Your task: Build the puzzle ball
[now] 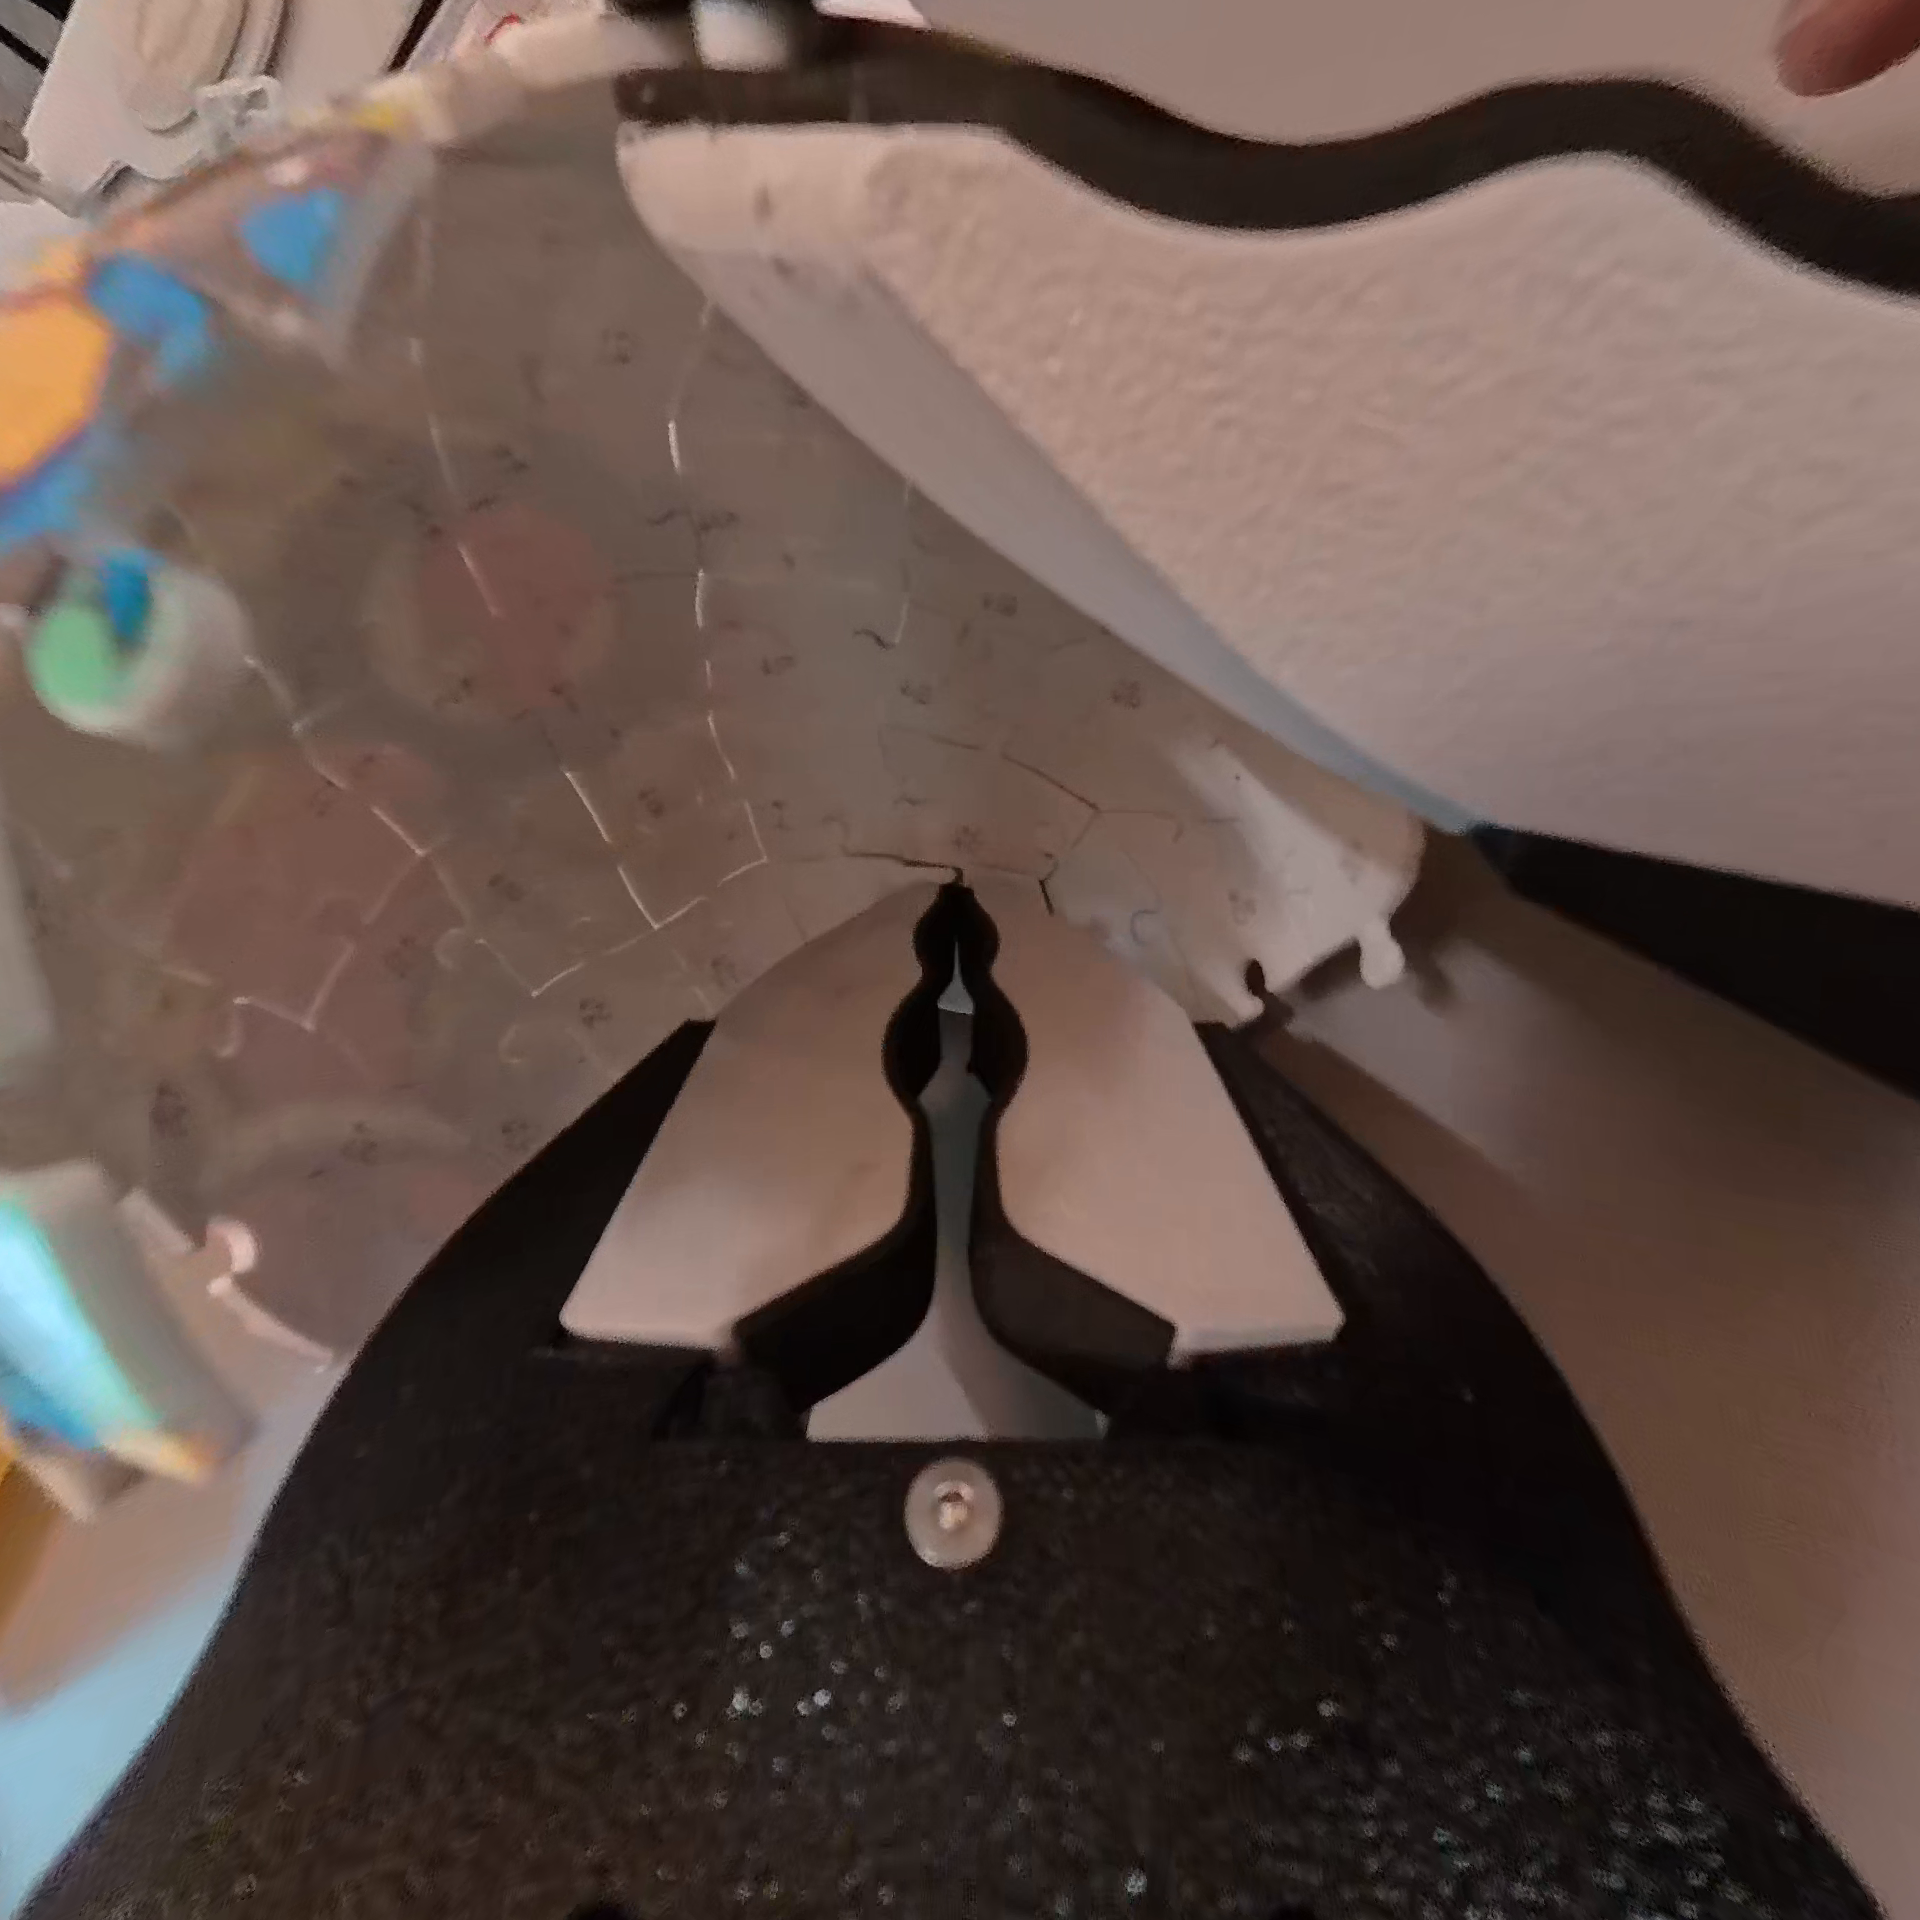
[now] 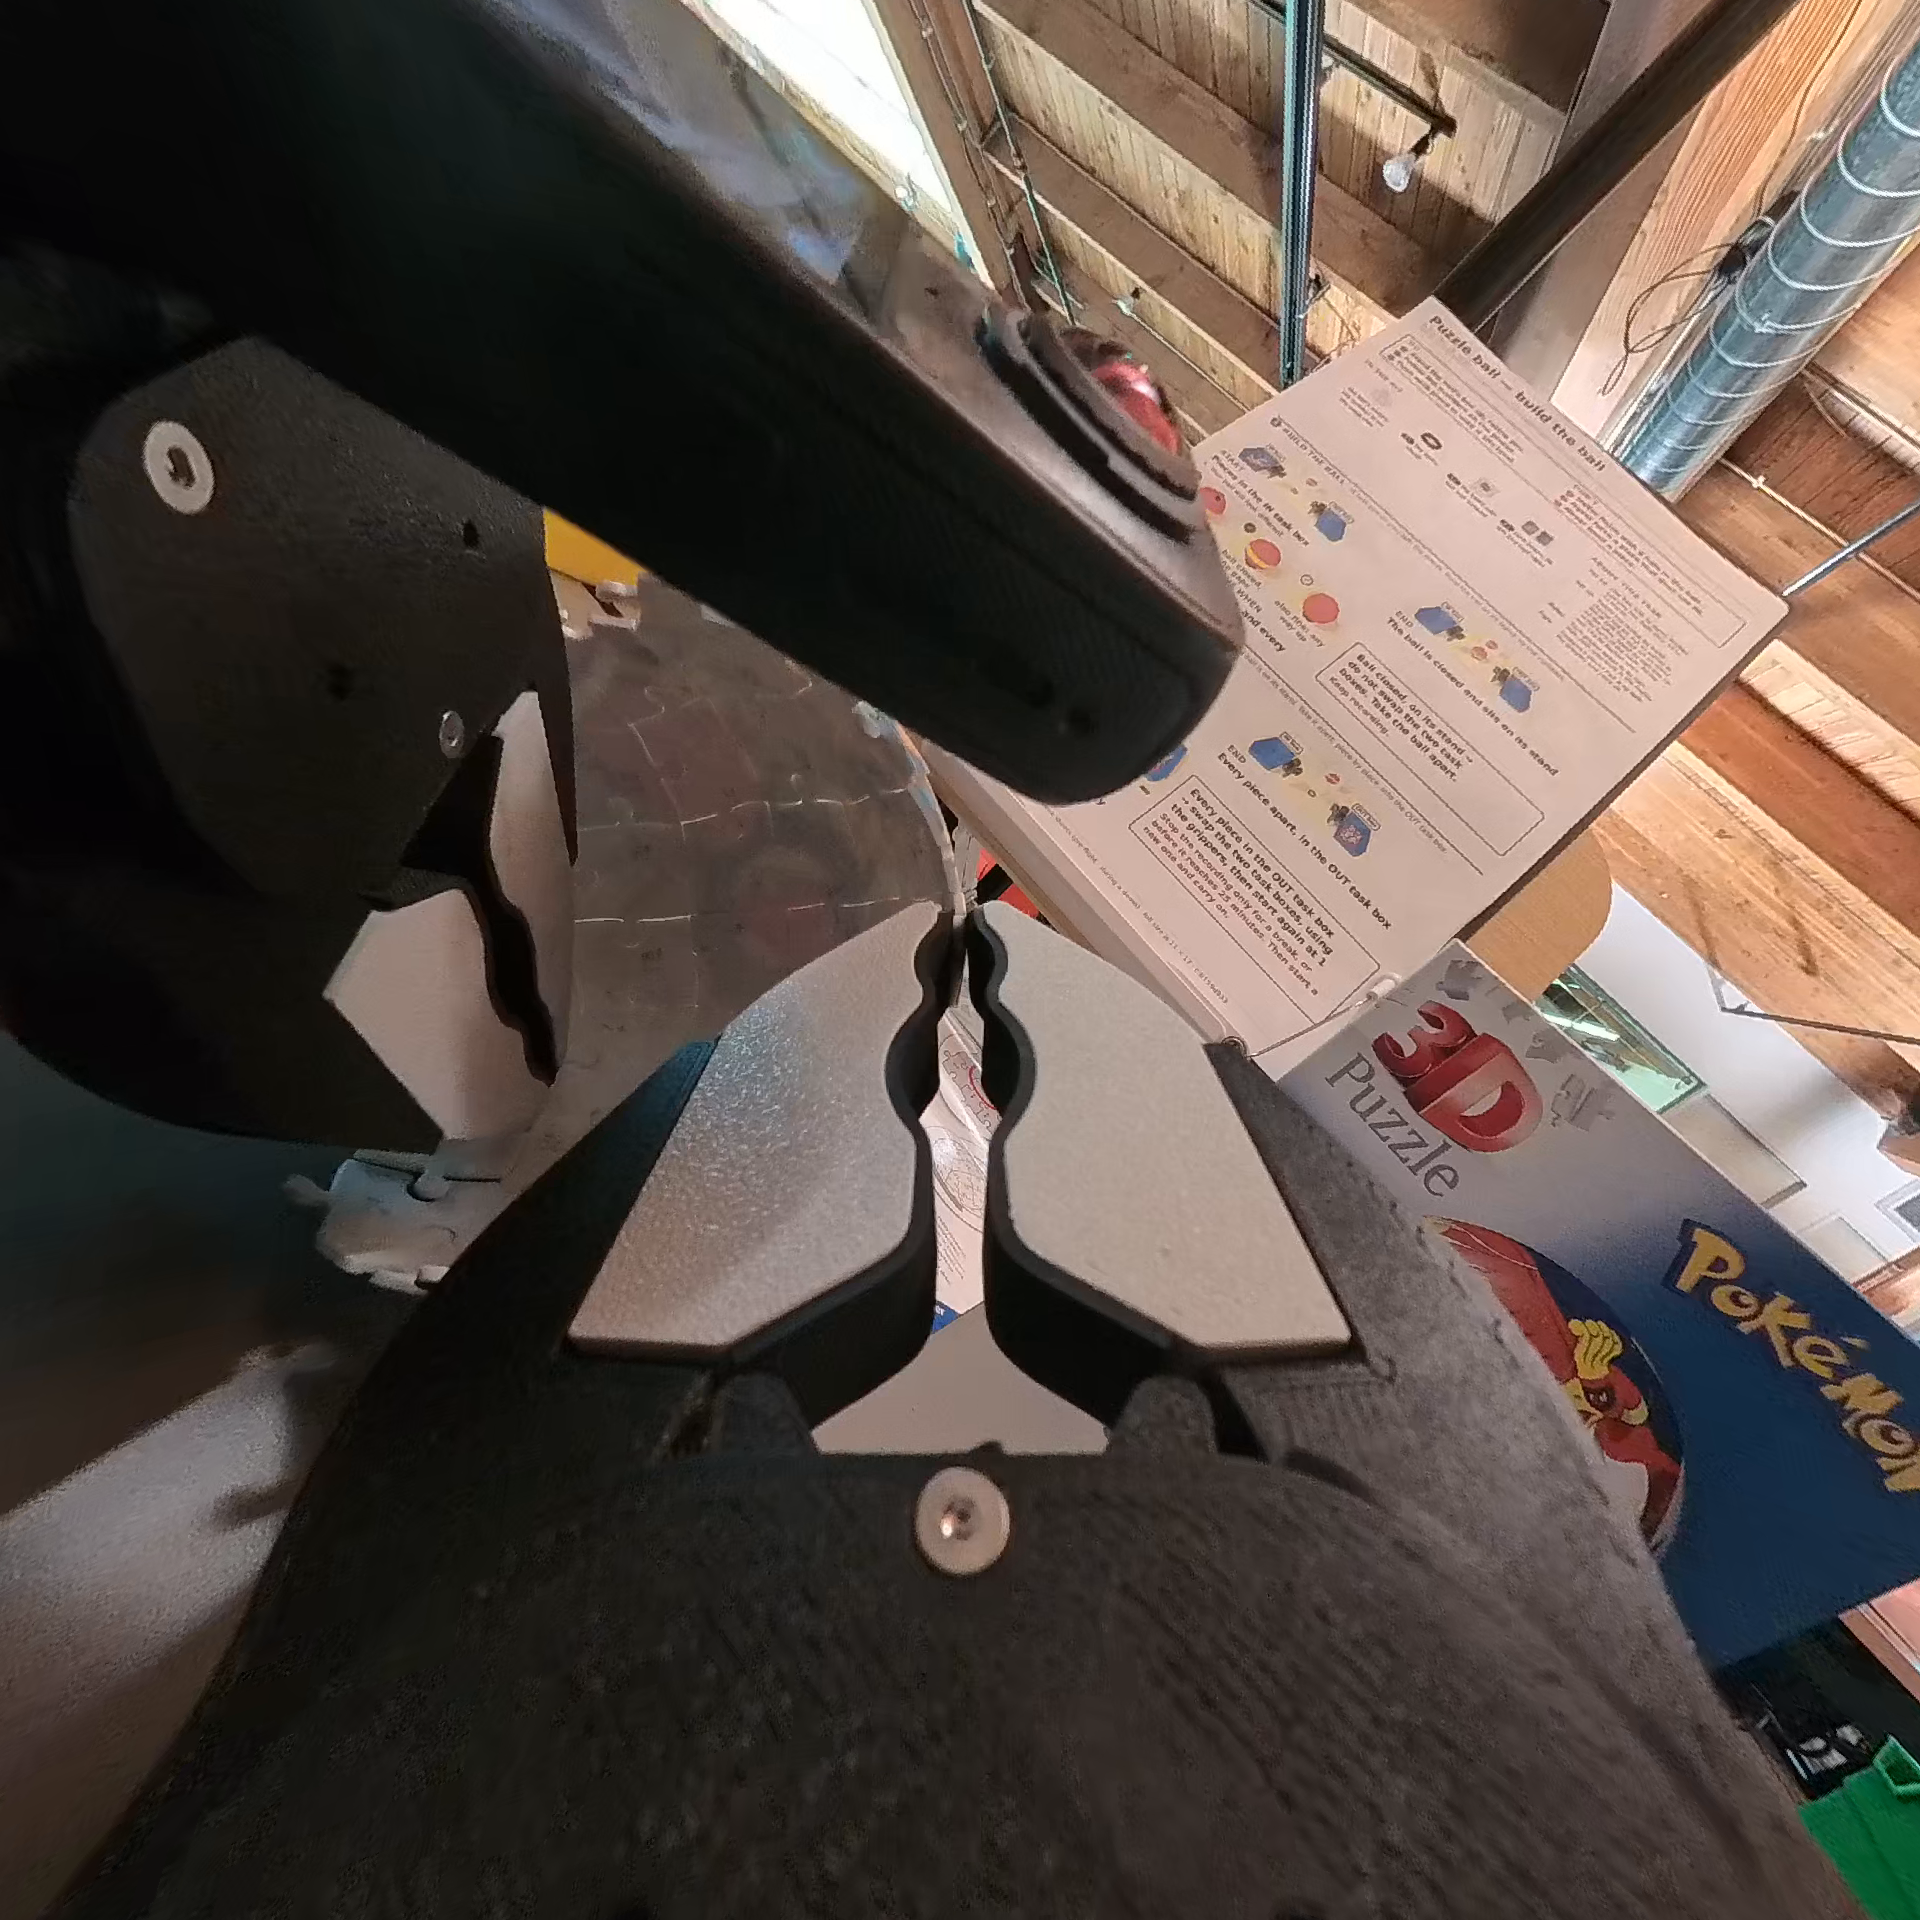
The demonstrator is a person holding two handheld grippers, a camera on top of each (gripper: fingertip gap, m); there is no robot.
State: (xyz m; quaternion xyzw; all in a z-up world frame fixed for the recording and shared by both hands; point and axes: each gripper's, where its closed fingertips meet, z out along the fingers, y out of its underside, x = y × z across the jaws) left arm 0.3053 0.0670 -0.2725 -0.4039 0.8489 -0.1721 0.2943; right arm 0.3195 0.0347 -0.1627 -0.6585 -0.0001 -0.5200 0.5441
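the half-built puzzle ball (image 1: 582, 727), a curved shell of interlocked translucent plastic pieces seen from its pale inner side, fills the left of the left wrist view, with blurred orange, blue and green patches showing through at its far left edge. the left gripper (image 1: 951, 904), black with pale flat finger plates, has its jaws drawn together on the lower rim of that shell, the tips meeting right at the edge of a piece. to the right of it, the shell's white rim pieces with jigsaw tabs (image 1: 1309, 904) stick out, and above them the other gripper's big pale finger plate with its wavy black edge (image 1: 1299, 447) lies across the shell, very close to the lens. in the right wrist view the left gripper's black body and handle (image 2: 623, 416) loom at the upper left, its fingers pinched on the shell's edge, and the shell (image 2: 727, 810) curves behind them. in the middle the right gripper (image 2: 961, 935) is closed on the shell's rim, only a sliver of gap between the tips. right of it stands a white printed instruction sheet (image 2: 1455, 644), and below that a blue cardboard puzzle box with a red ball pictured on it (image 2: 1662, 1299). wooden ceiling beams (image 2: 1195, 156) and a silver ribbed duct (image 2: 1787, 260) show above.
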